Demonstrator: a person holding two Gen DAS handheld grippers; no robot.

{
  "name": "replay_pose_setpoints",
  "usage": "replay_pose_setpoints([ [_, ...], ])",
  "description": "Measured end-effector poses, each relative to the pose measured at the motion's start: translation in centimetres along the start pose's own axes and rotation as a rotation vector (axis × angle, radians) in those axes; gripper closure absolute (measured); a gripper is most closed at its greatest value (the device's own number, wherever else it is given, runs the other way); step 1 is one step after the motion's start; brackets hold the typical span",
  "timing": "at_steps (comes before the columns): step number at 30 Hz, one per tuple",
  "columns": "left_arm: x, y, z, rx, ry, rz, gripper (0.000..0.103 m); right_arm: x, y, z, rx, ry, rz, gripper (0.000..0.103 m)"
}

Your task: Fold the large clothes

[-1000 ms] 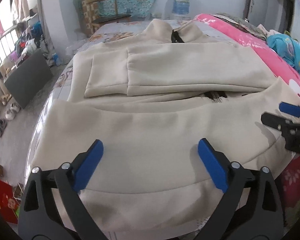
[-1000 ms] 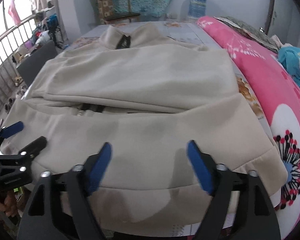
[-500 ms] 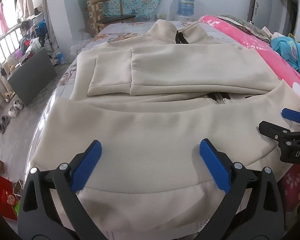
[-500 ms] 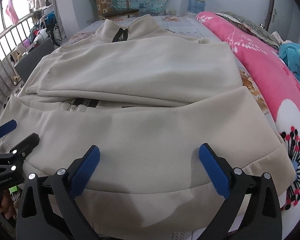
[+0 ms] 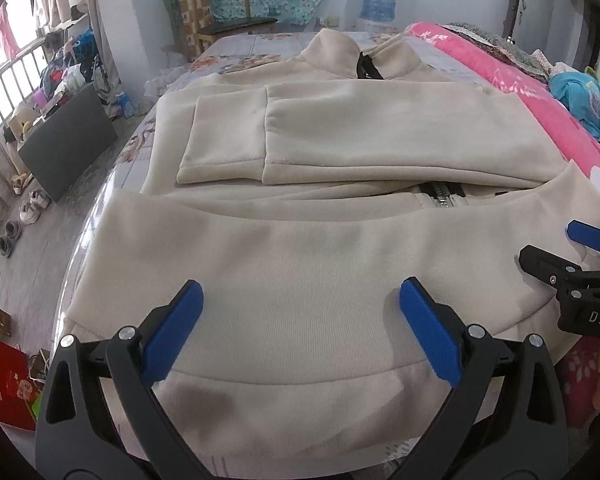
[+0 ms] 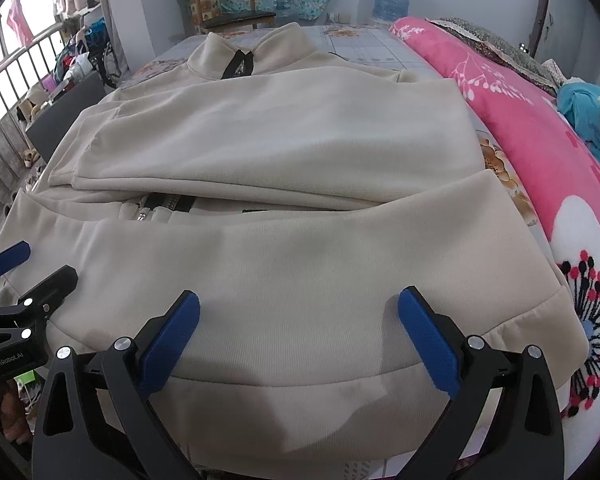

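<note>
Cream zip jacket [image 5: 320,272] flat on bed [image 6: 364,40], hem folded up over sleeves, left gripper [image 5: 300,320] jaws apart, right gripper [image 6: 300,324] jaws apart, both above hem, gripping nothing

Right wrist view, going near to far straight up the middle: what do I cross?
Right tongs, open above the cloth → folded-up bottom half of the beige jacket → exposed zipper → folded sleeve → collar → wooden chair by the far wall.
</note>
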State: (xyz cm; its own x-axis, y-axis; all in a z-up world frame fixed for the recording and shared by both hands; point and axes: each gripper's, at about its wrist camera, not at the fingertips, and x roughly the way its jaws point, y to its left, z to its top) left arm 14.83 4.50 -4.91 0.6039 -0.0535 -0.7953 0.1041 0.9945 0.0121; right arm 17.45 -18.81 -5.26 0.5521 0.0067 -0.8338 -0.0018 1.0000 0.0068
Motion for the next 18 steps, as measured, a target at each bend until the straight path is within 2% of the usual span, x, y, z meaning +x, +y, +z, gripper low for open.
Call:
replay_pose_setpoints([
  [18, 0.03, 0.03, 0.16, -0.011, 0.029, 0.005, 0.008, 0.03, -0.11, -0.04, 0.002, 0.004, -0.003, 0.006],
])
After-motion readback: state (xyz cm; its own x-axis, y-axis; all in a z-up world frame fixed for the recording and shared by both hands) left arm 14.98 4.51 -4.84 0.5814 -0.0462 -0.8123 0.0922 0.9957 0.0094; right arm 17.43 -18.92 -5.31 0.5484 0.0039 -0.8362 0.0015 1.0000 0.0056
